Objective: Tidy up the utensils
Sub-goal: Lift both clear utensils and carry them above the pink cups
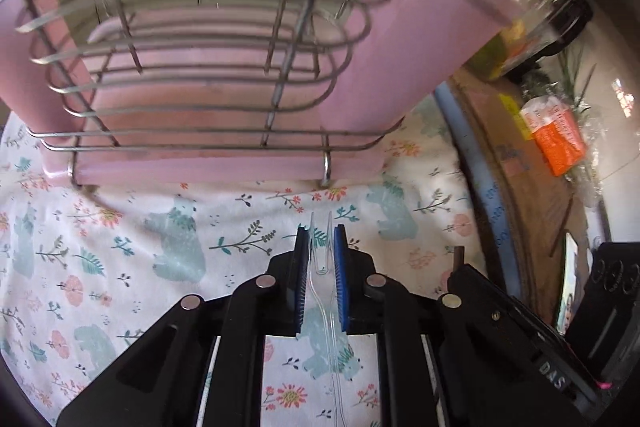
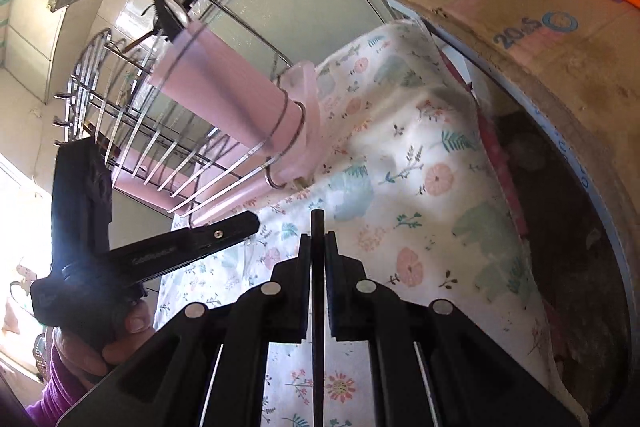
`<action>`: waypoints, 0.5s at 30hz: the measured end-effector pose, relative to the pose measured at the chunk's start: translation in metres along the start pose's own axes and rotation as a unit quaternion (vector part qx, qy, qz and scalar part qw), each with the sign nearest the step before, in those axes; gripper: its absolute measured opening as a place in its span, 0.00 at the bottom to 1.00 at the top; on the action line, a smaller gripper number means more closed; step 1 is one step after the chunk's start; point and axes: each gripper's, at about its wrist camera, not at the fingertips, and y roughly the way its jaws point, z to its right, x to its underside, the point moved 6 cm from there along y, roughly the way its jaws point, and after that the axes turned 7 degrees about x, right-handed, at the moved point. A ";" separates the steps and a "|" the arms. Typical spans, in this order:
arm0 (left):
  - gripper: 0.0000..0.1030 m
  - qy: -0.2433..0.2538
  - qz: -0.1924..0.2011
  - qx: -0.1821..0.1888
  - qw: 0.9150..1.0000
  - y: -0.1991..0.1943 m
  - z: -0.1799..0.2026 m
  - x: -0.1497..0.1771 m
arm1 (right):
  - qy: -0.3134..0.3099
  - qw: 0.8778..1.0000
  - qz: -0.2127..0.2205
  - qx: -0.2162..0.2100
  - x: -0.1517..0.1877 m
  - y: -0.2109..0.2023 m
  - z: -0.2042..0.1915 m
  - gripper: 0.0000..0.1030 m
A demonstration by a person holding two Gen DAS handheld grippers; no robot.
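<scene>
We see the left gripper (image 1: 321, 251) angled steeply down, blue pads nearly together and pinching a clear plastic fork (image 1: 323, 279). The right gripper (image 2: 318, 259) tilts down, jaws clamped on a thin black stick (image 2: 317, 307). A hand (image 2: 100, 339) in a purple sleeve (image 2: 60, 387) holds the left gripper.

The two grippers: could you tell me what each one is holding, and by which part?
The left gripper clamps a clear plastic fork at its neck. The right gripper clamps a thin black utensil near one end.
</scene>
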 end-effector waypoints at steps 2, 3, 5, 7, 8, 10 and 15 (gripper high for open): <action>0.11 0.004 0.026 0.012 1.000 -0.020 -0.002 0.002 | -0.009 1.000 0.018 -0.007 -0.002 -0.008 -0.007 0.06; 0.11 0.006 0.038 0.014 0.999 -0.028 -0.003 0.000 | -0.013 1.000 0.027 -0.009 -0.004 -0.012 -0.011 0.06; 0.11 0.009 0.063 0.018 0.998 -0.044 -0.003 -0.005 | -0.024 0.999 0.046 -0.014 -0.006 -0.020 -0.019 0.06; 0.11 0.008 0.090 0.024 0.996 -0.062 -0.002 -0.004 | -0.031 0.997 0.060 -0.023 -0.008 -0.027 -0.027 0.06; 0.11 0.008 0.103 0.025 0.994 -0.070 -0.004 -0.005 | -0.037 0.997 0.068 -0.025 -0.009 -0.031 -0.032 0.06; 0.11 0.006 0.125 0.026 0.992 -0.089 -0.008 -0.006 | -0.046 0.995 0.081 -0.029 -0.012 -0.038 -0.041 0.06; 0.11 0.000 0.180 0.032 0.983 -0.130 -0.021 -0.008 | -0.061 0.992 0.100 -0.034 -0.016 -0.048 -0.060 0.06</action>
